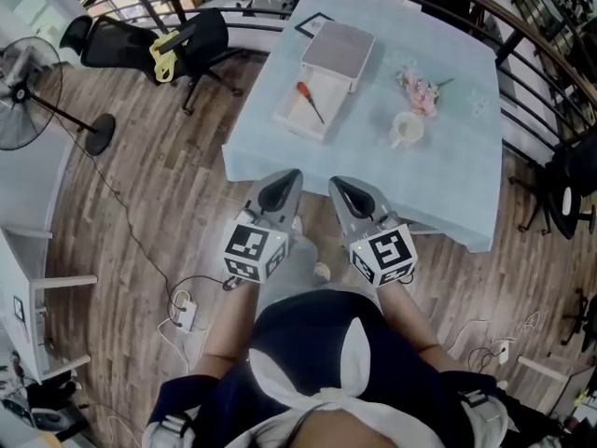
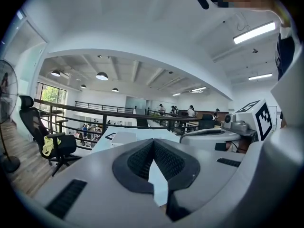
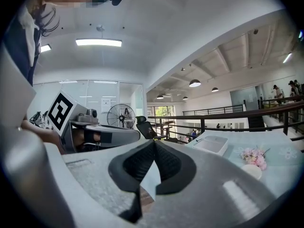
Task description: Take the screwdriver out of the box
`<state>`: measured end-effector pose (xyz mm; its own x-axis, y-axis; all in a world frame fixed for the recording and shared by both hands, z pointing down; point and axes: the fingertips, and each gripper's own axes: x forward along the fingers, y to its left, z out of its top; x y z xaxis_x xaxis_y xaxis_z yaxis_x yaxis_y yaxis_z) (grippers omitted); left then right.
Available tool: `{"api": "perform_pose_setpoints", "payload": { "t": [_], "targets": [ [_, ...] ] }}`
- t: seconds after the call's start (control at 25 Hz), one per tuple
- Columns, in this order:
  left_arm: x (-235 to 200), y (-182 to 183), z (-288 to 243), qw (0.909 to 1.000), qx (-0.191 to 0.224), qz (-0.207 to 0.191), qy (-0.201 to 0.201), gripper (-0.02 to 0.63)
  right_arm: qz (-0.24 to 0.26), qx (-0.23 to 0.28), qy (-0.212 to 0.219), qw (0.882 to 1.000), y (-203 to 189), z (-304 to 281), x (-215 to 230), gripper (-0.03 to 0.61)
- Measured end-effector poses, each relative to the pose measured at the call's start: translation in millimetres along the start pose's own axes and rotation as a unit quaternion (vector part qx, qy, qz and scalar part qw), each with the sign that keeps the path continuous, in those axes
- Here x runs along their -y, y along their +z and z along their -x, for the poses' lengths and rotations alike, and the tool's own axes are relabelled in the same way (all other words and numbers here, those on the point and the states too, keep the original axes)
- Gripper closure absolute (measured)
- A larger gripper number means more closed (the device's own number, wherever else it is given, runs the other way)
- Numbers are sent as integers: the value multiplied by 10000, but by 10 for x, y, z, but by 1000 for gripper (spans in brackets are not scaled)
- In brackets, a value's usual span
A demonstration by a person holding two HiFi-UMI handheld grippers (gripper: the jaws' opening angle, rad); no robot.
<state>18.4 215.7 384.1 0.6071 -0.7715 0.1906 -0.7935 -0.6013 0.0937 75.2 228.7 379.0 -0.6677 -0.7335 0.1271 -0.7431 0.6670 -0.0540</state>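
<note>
An open white box (image 1: 300,118) lies on a table under a light blue cloth (image 1: 448,185). In it rests a screwdriver (image 1: 311,103) with a red handle and a dark shaft, and the box's lid (image 1: 338,52) sits just behind. My left gripper (image 1: 290,174) and right gripper (image 1: 336,181) hover side by side at the table's near edge, well short of the box. Both are shut, with nothing between their jaws. The right gripper view shows the box (image 3: 213,145) ahead to the right; the screwdriver is hidden there.
A white cup (image 1: 407,130) and a small bunch of pink flowers (image 1: 418,90) sit right of the box. A standing fan (image 1: 28,87) and a black office chair (image 1: 159,40) stand on the wooden floor at left. A dark railing (image 1: 522,35) curves behind the table.
</note>
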Motion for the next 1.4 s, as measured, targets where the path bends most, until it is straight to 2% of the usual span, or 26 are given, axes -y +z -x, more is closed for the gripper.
{"api": "perform_pose_setpoints", "payload": {
  "t": [0.4,0.92,1.0,1.12,1.28,1.4],
  "targets": [
    [-473,165,-605,9996,-74,-64,-249,597,-31,-75,-116,9999,98,-603,458,580],
    [-1465,271,-1023,9997,-49,59,-212,597,68,-159,-227,9996,263,-1556,806,578],
    [-1586,320,-1076,9997,-6,98,-224,597,82,-222,-190,9995,299,-1676,840,498],
    [-1729,377,-1165,9996,44,113,-266,597,176,-281,-204,9992,347,-1829,916,484],
    [-1940,412,-1279,9994,21,49,-335,597,304,-291,-302,9987,442,-2064,1029,414],
    [-2090,445,-1384,9993,26,52,-383,597,345,-273,-408,9982,502,-2213,1133,408]
  ]
}}
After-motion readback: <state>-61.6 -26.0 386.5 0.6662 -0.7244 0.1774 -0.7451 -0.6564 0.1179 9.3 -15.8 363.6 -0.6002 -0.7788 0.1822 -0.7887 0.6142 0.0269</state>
